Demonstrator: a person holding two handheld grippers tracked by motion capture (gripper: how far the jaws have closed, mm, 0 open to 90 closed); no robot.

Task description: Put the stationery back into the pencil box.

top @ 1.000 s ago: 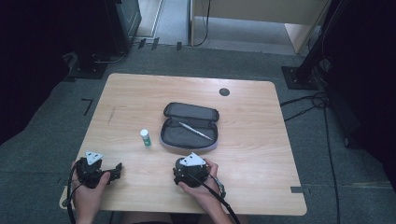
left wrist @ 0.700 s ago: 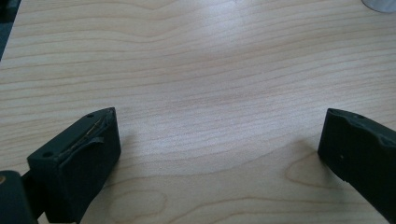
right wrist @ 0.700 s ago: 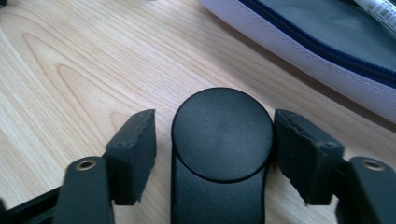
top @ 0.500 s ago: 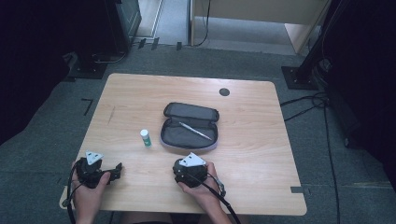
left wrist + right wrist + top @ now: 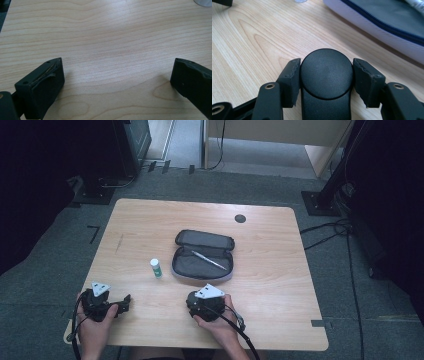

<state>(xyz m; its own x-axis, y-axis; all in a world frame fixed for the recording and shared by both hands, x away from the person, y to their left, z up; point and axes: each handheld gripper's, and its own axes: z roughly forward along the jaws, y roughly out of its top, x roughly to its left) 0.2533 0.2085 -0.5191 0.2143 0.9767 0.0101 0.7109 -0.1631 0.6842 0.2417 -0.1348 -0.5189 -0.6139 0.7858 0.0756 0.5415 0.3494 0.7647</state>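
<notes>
My right gripper is shut on a black object with a rounded end. Its jaws have just been closing, and both pads press the object's sides. In the high view my right gripper rests near the table's front edge, just below an open dark pencil case with a silver pen inside. A white glue stick with a green cap stands left of the case. My left gripper lies at the front left corner. Its jaws stand wide open over bare wood.
The wooden table has a round dark cable hole at the back. The case's pale edge lies close ahead of my right jaws. Black stands and cables sit on the grey floor around the table.
</notes>
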